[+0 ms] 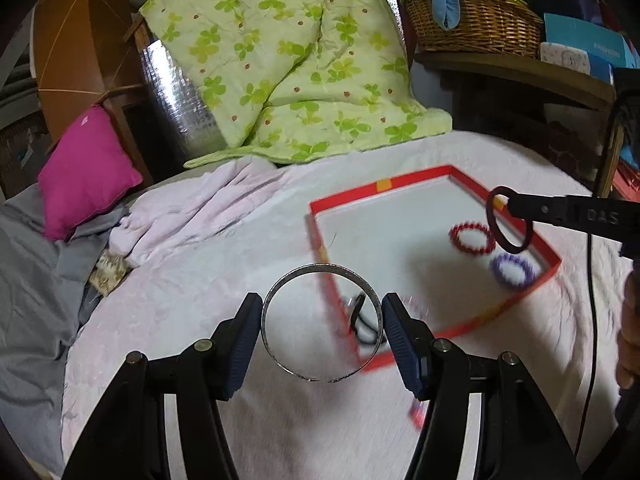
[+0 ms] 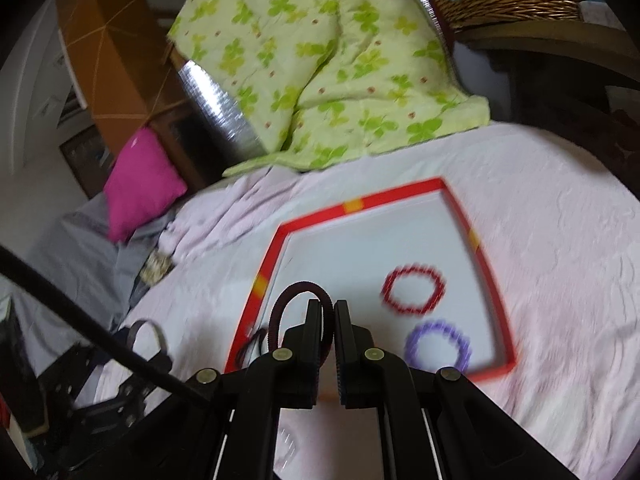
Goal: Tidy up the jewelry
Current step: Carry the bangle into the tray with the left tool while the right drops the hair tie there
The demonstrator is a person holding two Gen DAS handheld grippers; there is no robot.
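Note:
A silver bangle [image 1: 280, 286] stands upright between the blue pads of my left gripper [image 1: 322, 300], which is shut on it just off the near-left corner of the red-rimmed tray [image 1: 380, 186]. My right gripper [image 2: 328, 304] is shut on a dark maroon ring [image 2: 298, 285] and holds it above the tray [image 2: 352, 204]. The left wrist view shows that gripper [image 1: 510, 205] over the tray's right side. On the tray's white floor lie a red beaded bracelet [image 2: 414, 268] and a purple one [image 2: 438, 325]. A black band [image 2: 250, 346] rests in the near-left corner.
The tray sits on a pale pink bedspread [image 1: 200, 280]. Behind it are a green clover quilt [image 1: 288, 60], a pink cushion [image 1: 86, 168] and a wicker basket [image 1: 480, 24] on a shelf. Grey cloth [image 1: 32, 300] lies at the left. A black cable [image 1: 592, 300] hangs at the right.

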